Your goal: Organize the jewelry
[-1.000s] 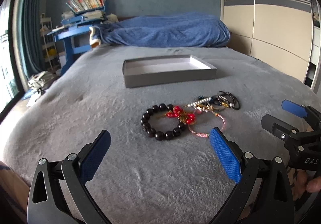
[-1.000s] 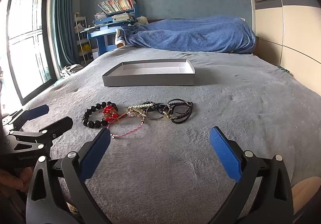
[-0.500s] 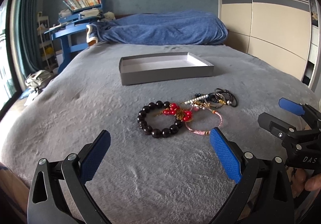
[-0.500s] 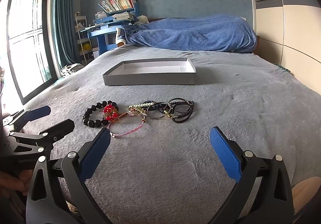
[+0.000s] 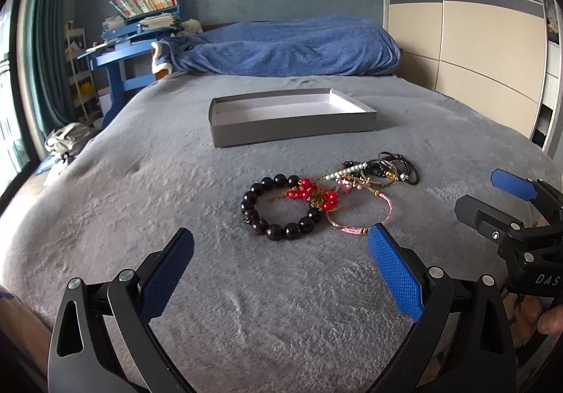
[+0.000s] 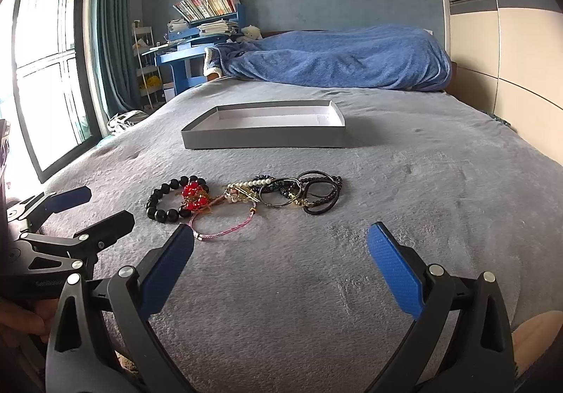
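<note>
Left gripper (image 5: pixel 280 264) and right gripper (image 6: pixel 280 264) both spread wide, empty, poised near jewelry pile (image 6: pixel 246 197) for first pick. Grey tray (image 6: pixel 264 141) waits beyond, unfilled, on blanket (image 6: pixel 422 217).

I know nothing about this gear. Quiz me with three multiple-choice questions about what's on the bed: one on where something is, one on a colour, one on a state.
1. Where is the grey tray relative to the jewelry pile?
A. Farther up the bed, beyond it
B. Underneath it
C. On the blue desk

2. What colour are the large beads of the bracelet at the pile's left end?
A. White
B. Black
C. Green

3. What state is the left hand-held gripper in?
A. Shut on the pink cord
B. Shut on nothing
C. Open, holding nothing

Answers: 1 A, the tray lies apart behind the pile. 2 B, the big round beads look black. 3 C, its blue pads stand wide apart over bare blanket.
</note>
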`<state>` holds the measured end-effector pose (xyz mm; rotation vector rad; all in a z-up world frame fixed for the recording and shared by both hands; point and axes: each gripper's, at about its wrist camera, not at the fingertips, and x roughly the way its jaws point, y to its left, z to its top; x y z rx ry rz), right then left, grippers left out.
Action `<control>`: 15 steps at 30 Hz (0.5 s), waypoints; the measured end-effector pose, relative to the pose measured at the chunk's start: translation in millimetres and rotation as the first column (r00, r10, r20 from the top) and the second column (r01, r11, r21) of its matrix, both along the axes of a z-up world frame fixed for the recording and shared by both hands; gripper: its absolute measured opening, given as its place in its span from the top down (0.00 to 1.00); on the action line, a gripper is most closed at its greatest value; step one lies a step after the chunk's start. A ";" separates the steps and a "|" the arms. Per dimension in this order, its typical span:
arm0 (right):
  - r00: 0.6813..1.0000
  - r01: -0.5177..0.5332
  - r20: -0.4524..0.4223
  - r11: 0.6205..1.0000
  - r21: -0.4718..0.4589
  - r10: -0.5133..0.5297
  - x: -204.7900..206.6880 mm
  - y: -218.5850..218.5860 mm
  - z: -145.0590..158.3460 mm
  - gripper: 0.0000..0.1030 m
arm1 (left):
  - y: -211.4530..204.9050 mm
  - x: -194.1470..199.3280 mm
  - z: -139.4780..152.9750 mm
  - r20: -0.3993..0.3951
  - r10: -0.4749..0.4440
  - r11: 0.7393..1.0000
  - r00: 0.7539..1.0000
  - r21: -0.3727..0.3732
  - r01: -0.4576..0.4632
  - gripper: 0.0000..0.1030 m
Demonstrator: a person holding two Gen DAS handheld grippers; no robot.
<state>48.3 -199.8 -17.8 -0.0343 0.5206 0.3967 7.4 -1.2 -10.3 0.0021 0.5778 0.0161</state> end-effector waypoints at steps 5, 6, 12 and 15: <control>1.000 0.000 -0.008 1.000 -0.002 0.000 -2.2 0.3 -1.1 0.05 | 5.3 0.3 -0.3 -0.006 0.016 1.000 1.000 -0.012 -0.016 0.05; 1.000 0.003 -0.008 1.000 -0.001 -0.003 -2.9 -0.2 -1.2 0.05 | 6.0 0.8 -0.6 -0.009 0.019 1.000 1.000 -0.013 -0.019 0.05; 1.000 0.020 -0.021 1.000 0.004 -0.020 7.1 -3.3 2.3 0.05 | 8.5 3.5 0.1 -0.013 0.032 0.999 0.999 -0.016 -0.032 0.05; 0.999 0.025 -0.022 1.000 0.009 -0.025 7.3 -4.5 2.7 0.05 | 9.7 4.7 -0.2 -0.016 0.036 0.999 0.999 -0.015 -0.036 0.05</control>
